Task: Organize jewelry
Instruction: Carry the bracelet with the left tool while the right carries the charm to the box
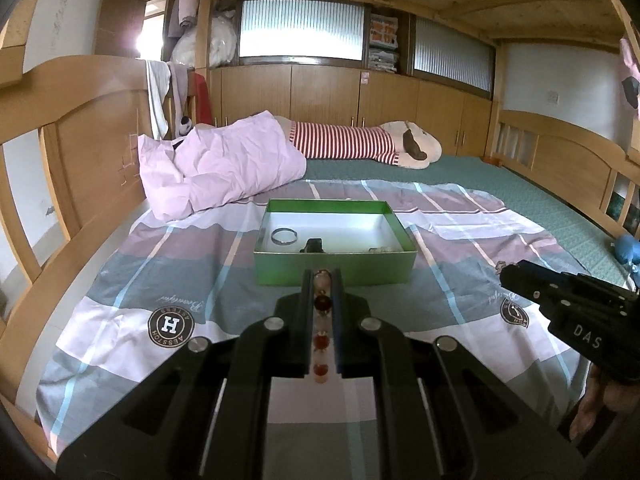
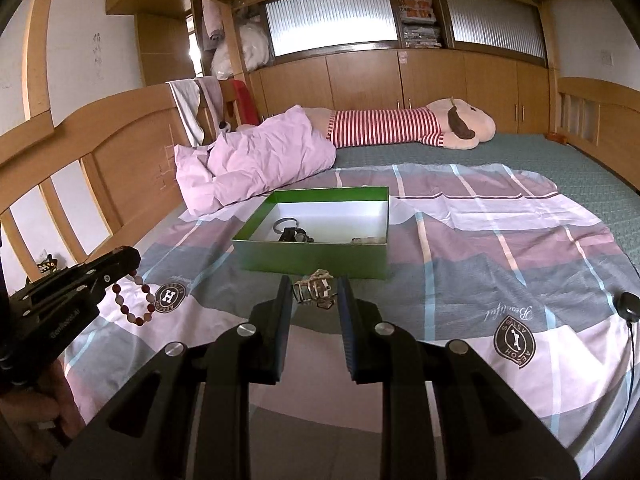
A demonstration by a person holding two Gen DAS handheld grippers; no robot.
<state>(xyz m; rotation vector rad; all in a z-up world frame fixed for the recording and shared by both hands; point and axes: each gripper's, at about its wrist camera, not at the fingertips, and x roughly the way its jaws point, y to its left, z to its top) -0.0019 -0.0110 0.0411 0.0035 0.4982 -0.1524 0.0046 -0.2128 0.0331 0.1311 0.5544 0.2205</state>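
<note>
On the checked bedsheet (image 1: pixel 120 272), just short of the green box (image 2: pixel 316 258), the left gripper (image 1: pixel 322 276) is pinching a red-and-pink bead bracelet (image 2: pixel 134 300), while the right gripper (image 2: pixel 314 288) is clamping a small metal chain piece (image 2: pixel 314 290). Inside the box a silver bangle (image 1: pixel 284 236) is lying.

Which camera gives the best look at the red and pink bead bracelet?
The right wrist view: the bead bracelet dangles as an open loop from the left hand-held gripper. The left wrist view shows only a foreshortened row of beads between its fingers.
</note>
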